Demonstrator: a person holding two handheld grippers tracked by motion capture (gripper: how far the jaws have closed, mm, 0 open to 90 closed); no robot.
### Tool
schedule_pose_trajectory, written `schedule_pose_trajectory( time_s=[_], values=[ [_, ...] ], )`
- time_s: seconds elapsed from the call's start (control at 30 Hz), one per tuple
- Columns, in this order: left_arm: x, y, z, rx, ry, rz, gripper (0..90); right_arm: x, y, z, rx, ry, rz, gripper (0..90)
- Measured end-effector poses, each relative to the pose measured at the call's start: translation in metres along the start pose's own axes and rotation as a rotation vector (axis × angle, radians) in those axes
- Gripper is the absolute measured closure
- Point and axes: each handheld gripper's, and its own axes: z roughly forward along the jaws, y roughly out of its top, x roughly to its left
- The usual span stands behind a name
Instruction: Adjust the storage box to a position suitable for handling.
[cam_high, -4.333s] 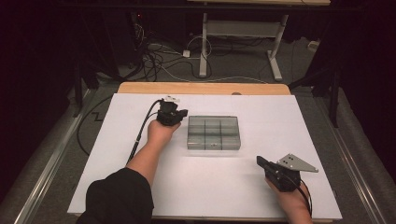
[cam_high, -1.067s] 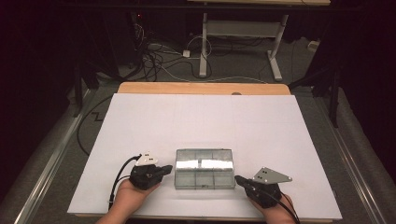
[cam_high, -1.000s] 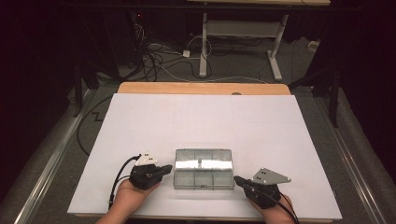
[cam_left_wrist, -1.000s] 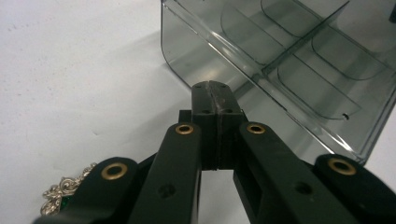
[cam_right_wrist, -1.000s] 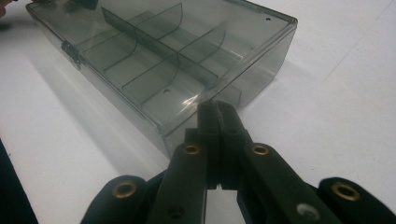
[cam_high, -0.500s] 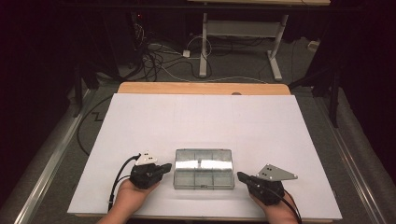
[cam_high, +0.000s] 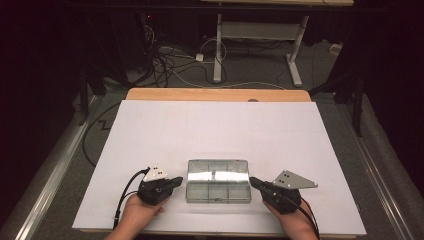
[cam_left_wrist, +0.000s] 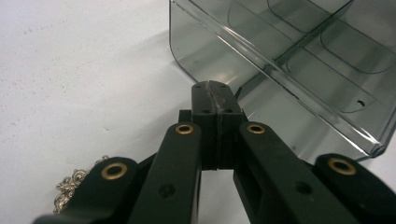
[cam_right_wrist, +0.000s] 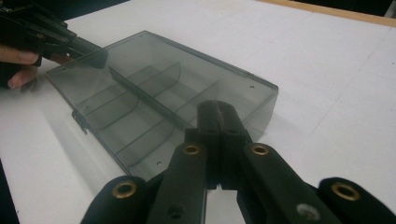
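- High view: a clear grey compartment box (cam_high: 218, 181) lies flat on the white table (cam_high: 215, 130), in the lower middle of the frame and close to the near edge. The left gripper (cam_high: 176, 181) sits at the box's left side, low in the frame, its tip pointing right at the box wall. The right gripper (cam_high: 253, 182) mirrors it from the lower right, tip just beside the box's right wall. A hand holds each one from the bottom edge.
- Left gripper view: the left gripper's black jaws rise from the bottom and meet at centre frame — pressed together, nothing between them. Their tip is right at the box's rounded corner, which fills the upper right; whether it touches I cannot tell. A small gold chain (cam_left_wrist: 74, 185) lies at the lower left.
- Right gripper view: the right gripper's jaws are likewise closed on nothing, their tip at the box's near end. The box stretches to the upper left, where the left gripper meets its far end.
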Motion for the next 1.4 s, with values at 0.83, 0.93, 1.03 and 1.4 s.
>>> schedule_pose_trajectory(
  time_s=[0.83,0.93,1.03,1.4],
  values=[
    [0.001,0.005,-0.001,0.003,-0.031,0.035,87.2,0.040,0.017,0.024,-0.033,0.103,-0.049,90.0],
    [0.002,0.005,-0.001,-0.003,-0.025,0.035,87.3,0.047,0.019,0.030,-0.026,0.125,-0.067,90.0],
    [0.004,0.004,0.000,0.002,-0.019,0.030,87.4,0.052,0.019,0.036,-0.017,0.150,-0.064,90.0],
    [0.005,0.006,0.003,0.000,-0.039,0.008,87.4,0.062,0.018,0.036,-0.026,0.180,-0.072,90.0]
  ],
)
